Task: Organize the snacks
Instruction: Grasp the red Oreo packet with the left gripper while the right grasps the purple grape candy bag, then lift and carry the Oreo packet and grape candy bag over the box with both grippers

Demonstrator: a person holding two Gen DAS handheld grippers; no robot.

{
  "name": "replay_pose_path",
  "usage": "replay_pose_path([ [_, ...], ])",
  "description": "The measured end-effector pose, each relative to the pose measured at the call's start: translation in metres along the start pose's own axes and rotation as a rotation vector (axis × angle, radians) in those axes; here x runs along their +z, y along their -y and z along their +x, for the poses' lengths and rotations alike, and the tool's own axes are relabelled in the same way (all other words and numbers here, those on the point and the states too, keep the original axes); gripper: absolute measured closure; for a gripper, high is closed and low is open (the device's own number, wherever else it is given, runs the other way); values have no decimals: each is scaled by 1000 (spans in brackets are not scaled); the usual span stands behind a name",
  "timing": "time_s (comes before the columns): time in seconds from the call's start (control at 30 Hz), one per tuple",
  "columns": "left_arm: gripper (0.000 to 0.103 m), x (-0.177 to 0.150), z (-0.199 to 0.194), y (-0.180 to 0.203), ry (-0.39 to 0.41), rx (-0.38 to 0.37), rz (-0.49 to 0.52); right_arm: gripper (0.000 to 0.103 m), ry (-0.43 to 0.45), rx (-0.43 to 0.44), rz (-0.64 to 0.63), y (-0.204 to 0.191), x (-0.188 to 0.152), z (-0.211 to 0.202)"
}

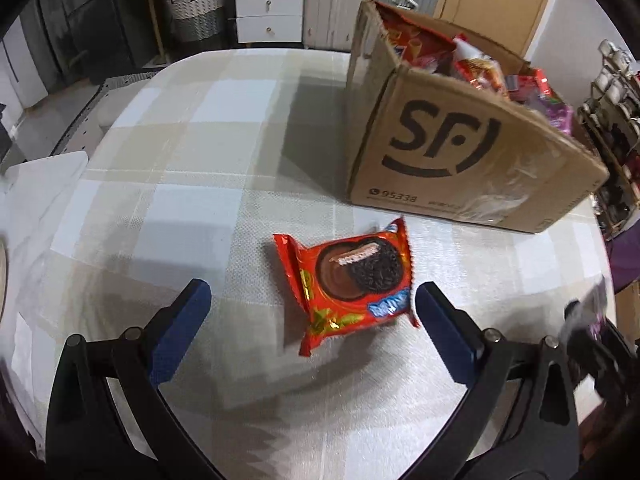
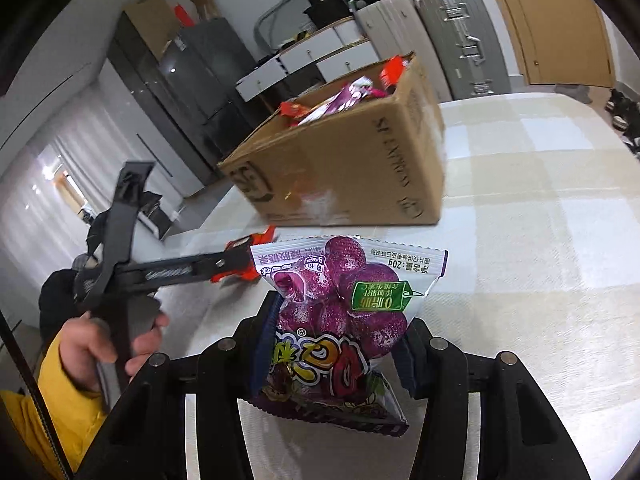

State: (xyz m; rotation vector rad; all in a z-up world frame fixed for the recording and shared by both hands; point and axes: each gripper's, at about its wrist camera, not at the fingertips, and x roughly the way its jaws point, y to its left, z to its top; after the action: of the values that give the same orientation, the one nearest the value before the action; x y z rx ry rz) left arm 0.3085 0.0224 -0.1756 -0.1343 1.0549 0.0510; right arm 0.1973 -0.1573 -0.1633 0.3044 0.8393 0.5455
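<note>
A red cookie packet (image 1: pixel 348 284) lies flat on the checked tablecloth, just in front of the cardboard box (image 1: pixel 460 152) full of snack packets. My left gripper (image 1: pixel 311 294) hangs low over the cloth with its jaws wide open; the packet sits between the blue pads (image 1: pixel 182 328), close to the right one. In the right wrist view my right gripper (image 2: pixel 340 320) is shut on a purple candy bag (image 2: pixel 344 304), held above the table. The left gripper (image 2: pixel 236 258), held by a hand in a yellow sleeve, reaches the red packet (image 2: pixel 264 236) there, before the box (image 2: pixel 340 168).
The table (image 1: pixel 180 208) carries a white board (image 1: pixel 40 200) at its left edge. White drawers (image 1: pixel 268 0) and a woven basket (image 1: pixel 196 8) stand beyond the far edge. Suitcases (image 2: pixel 456 32) stand behind the box, and a shelf (image 1: pixel 616 128) to the right.
</note>
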Motion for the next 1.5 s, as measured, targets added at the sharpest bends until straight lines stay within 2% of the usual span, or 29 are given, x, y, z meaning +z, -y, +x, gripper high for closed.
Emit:
replay_pose_path([
  [0.2,3,2,13,-2,14,-17,3,52,5,28,-22,-6,-2,3],
  [0.23,7,2,13,-2,15,-28,4,52,2,30,-25,-5,-3,4],
  [0.27,16,2,13,-1,20,-37,6,52,-1,29,-26,-5,-4,5],
  [0.3,29,2,12,-1,27,-50,6,52,-4,27,-28,-5,-4,6],
  [0.33,35,1,10,1,30,-71,6,52,-6,27,-31,-6,-4,6],
  [0.37,46,1,10,2,28,-93,8,52,-2,26,-34,-7,-4,6],
  [0.4,50,2,11,4,23,-113,14,52,1,27,-34,-6,-3,6],
  [0.53,62,0,5,9,43,-98,54,52,11,40,-5,1,-4,3],
  [0.67,62,0,-3,2,34,-128,33,52,25,48,11,5,-4,-1],
  [0.93,62,-17,-70,10,134,-127,63,52,43,23,-34,-18,3,-14],
  [1.3,62,-40,-220,29,343,-228,160,52,225,-14,-297,-130,44,-145],
  [1.5,62,-53,-316,39,460,-276,224,52,278,-40,-368,-181,84,-201],
])
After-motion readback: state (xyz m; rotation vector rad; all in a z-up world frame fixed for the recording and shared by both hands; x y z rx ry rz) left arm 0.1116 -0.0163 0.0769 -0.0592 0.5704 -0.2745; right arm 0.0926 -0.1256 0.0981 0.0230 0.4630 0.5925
